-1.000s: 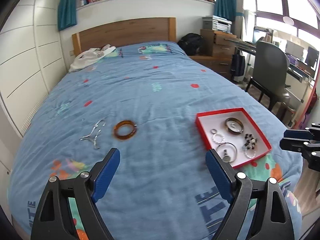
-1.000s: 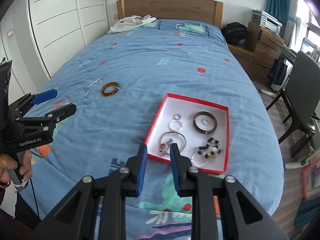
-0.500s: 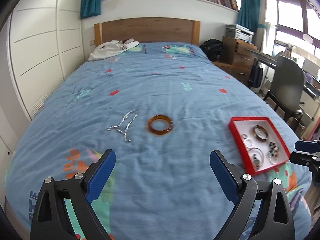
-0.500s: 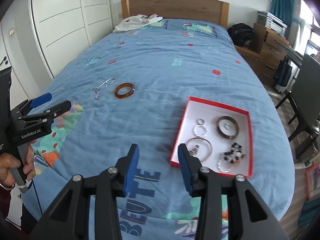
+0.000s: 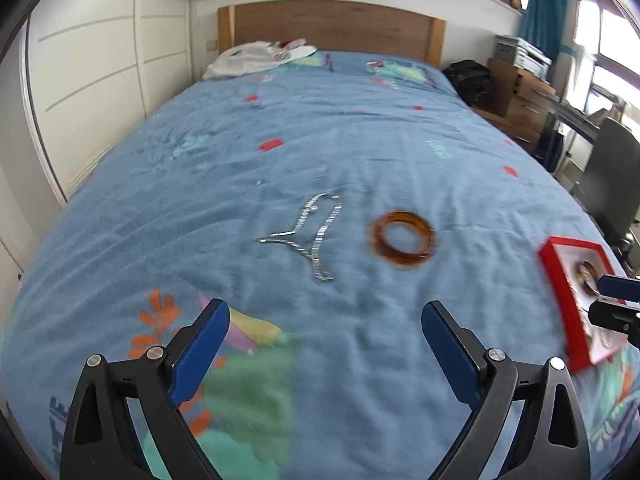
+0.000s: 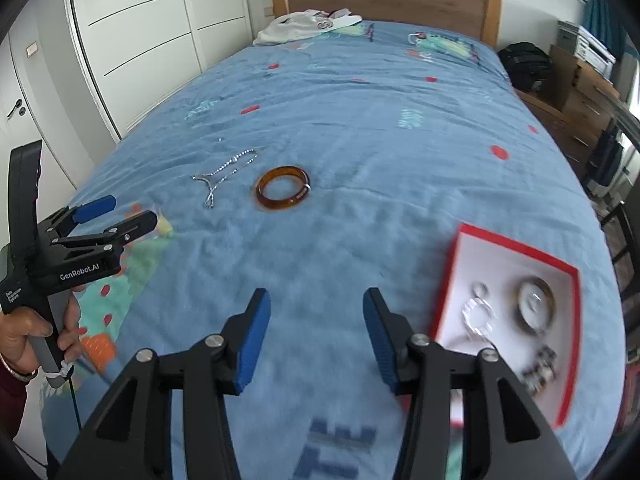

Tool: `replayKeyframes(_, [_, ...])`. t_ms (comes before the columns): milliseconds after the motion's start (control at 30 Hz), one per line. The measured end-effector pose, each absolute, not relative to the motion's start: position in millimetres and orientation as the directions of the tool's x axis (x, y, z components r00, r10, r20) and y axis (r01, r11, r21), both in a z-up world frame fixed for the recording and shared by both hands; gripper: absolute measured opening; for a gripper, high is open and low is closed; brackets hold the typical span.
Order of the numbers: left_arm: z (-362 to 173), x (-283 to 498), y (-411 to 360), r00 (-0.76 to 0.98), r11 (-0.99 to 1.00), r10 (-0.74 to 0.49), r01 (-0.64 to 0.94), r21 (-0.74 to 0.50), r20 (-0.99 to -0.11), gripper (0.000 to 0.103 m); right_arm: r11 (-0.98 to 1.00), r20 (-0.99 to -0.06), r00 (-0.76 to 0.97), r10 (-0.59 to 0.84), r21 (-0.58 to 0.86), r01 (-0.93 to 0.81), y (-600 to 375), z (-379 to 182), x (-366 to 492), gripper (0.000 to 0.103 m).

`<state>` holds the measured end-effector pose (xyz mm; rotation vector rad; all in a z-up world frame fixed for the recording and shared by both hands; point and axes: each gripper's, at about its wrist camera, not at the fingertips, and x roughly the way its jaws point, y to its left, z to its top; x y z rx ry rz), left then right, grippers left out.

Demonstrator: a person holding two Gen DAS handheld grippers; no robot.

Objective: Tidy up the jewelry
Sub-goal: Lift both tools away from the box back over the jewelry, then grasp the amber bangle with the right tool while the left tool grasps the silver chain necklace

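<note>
Still loose on my blue bedspread [image 6: 360, 128] lie two pieces: one silver chain necklace [image 5: 312, 232], fine-linked and looped, and just beside it one amber bangle [image 5: 403, 238], smooth and glassy. Both sit ahead of my left gripper [image 5: 325, 322], its blue-padded jaws spread wide on nothing. My right gripper [image 6: 316, 316], jaws just opening and empty, hovers left of the one red-rimmed tray [image 6: 508, 242], white inside, where several rings, bangles and a beaded piece blur together
</note>
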<state>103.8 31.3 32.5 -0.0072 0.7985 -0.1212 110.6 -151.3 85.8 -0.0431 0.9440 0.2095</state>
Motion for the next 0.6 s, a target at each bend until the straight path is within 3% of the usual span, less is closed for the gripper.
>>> replayKeyframes(467, [-3, 207, 46, 0.651, 0.983, -0.149, 0.182, -0.038, -0.744, 0.097, 0.966, -0.822, 0.518, 0.235, 0.138, -0.219, -115, 24, 236, 0.054])
replayKeyframes(600, [-11, 227, 41, 0.641, 0.978, -0.154, 0.205, -0.025, -0.752, 0.097, 0.962, -0.822, 0.51, 0.255, 0.161, -0.221, -103, 13, 258, 0.061])
